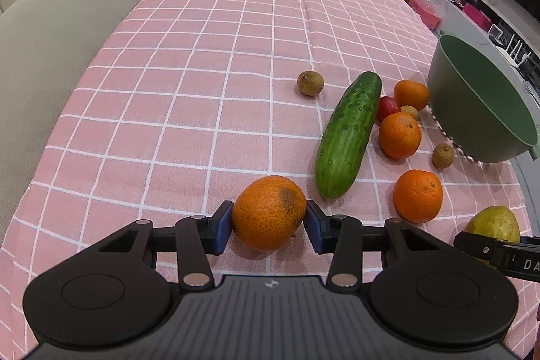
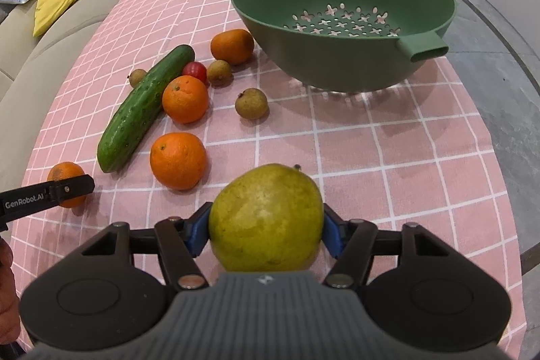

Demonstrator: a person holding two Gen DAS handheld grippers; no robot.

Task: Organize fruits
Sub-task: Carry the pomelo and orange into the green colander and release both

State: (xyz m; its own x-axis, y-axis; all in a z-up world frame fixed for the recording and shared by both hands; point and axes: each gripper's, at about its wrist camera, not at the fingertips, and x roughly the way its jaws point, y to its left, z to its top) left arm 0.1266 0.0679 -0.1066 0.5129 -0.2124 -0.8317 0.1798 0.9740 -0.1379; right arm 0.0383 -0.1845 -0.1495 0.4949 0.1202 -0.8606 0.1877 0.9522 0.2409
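Left wrist view: the left tongs are closed on a blemished orange, blue pads pressed to both its sides, near the near edge of the tabletop with its pink checked cloth. Beyond lies a cucumber, with a red tomato and three more oranges just right of it. A green colander stands toward the right edge.

Right wrist view: the right tongs grip a yellow-green pear between both pads, close to the tabletop's near edge. The colander sits at the far right, with nothing inside it. Small brown fruits lie between it and the cucumber. The left tongs' finger crosses in front of the blemished orange at the left edge.
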